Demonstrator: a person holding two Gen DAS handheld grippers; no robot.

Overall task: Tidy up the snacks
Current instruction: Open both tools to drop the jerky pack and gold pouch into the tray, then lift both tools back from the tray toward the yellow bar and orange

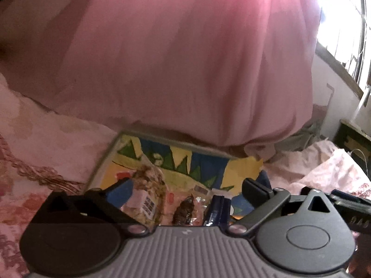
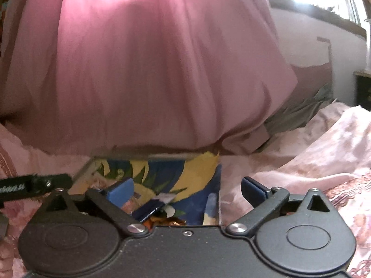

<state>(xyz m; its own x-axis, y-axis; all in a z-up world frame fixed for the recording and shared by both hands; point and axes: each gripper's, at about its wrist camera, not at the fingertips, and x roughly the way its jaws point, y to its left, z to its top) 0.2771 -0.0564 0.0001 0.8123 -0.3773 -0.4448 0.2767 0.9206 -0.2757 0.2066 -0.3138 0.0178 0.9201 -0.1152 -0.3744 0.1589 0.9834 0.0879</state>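
A shallow box (image 1: 111, 155) with a blue, yellow and green patterned lining lies on the bed; it also shows in the right wrist view (image 2: 204, 162). In it lie a clear bag of nuts (image 1: 150, 185), a dark brown snack (image 1: 184, 210) and a dark blue wrapper (image 1: 214, 210). My left gripper (image 1: 185, 192) is open and empty above these snacks. My right gripper (image 2: 185, 192) is open and empty over the box's right part, above a dark blue wrapper (image 2: 148, 210) and an orange foil piece (image 2: 169, 221).
A pink curtain (image 1: 185, 58) hangs right behind the box. Pink floral bedding (image 1: 34, 150) lies around it, bunched at the right (image 2: 313, 162). A bright window (image 1: 343, 23) and a dark cabinet (image 1: 354, 139) are at the far right.
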